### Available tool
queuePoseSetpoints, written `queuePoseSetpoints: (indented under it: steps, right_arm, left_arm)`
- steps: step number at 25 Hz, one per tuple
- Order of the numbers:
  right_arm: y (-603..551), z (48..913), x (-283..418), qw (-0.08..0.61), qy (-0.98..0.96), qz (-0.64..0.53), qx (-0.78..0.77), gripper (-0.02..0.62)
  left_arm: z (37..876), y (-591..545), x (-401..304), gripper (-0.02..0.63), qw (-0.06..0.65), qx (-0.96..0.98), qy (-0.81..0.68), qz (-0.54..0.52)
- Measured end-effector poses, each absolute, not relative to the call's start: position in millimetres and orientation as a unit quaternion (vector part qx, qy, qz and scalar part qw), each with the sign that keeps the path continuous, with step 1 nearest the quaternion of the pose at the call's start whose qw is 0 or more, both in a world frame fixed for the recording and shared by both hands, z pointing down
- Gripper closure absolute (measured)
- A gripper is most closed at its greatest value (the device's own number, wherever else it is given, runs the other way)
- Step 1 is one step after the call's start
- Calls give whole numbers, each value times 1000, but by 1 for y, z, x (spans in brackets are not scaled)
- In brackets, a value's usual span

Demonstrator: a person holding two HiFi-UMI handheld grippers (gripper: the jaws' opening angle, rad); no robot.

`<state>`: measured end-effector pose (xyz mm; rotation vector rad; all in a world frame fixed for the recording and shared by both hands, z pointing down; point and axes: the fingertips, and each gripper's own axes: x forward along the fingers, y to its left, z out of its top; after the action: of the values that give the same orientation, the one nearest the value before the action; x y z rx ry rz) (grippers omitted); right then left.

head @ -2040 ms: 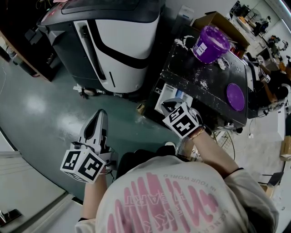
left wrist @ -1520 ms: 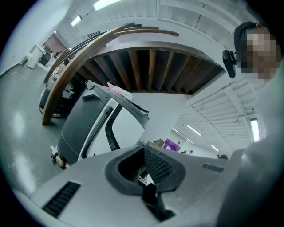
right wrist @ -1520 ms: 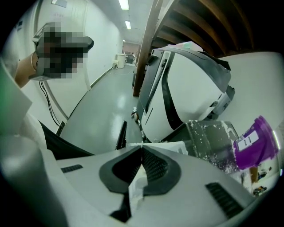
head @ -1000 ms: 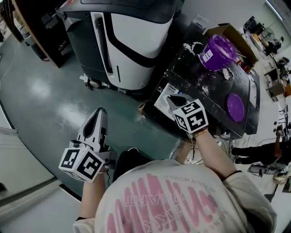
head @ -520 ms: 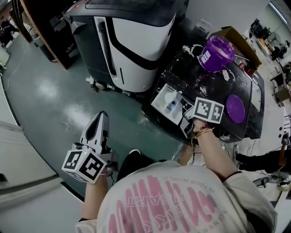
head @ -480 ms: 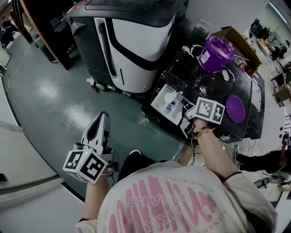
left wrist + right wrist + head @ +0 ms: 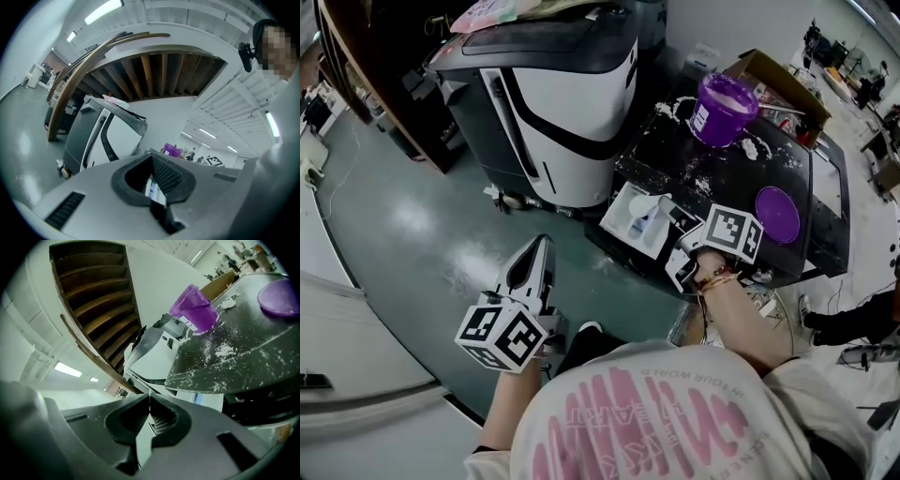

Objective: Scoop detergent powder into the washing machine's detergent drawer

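The washing machine's black top (image 7: 727, 178) is dusted with spilled white powder. A purple detergent tub (image 7: 720, 103) stands open at its far edge, and the tub's purple lid (image 7: 778, 214) lies to the right. The white detergent drawer (image 7: 630, 214) sticks out open at the front. My right gripper (image 7: 686, 255) is just right of the drawer, marker cube up, shut and empty; its view shows the tub (image 7: 194, 310) and the lid (image 7: 281, 298). My left gripper (image 7: 538, 251) hangs over the floor, left of the drawer, shut on nothing.
A large white and dark grey machine (image 7: 553, 94) stands to the left of the washing machine. Green floor (image 7: 412, 225) lies below my left gripper. A cardboard box (image 7: 769, 75) sits behind the tub. Cables lie on the floor at the right.
My right gripper has rolled so its cube faces up and has drawn back from over the drawer, which now shows uncovered. My left gripper has moved forward and to the right.
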<state>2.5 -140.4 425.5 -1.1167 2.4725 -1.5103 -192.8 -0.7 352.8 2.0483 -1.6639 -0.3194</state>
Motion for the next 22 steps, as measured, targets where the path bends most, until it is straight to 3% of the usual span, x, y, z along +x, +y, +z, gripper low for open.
queuePoseSetpoints:
  steps: [16, 19, 22]
  right_arm:
    - [-140, 436, 8, -9, 802, -468, -372, 592]
    - [-148, 450, -2, -54, 819, -424, -382, 594]
    - [-155, 468, -24, -144, 848, -345, -376, 594]
  left_arm:
    - [352, 3, -194, 603, 239, 747, -609, -121]
    - [360, 10, -201, 603, 246, 739, -614, -124]
    - [368, 19, -214, 603, 252, 726, -627, -129]
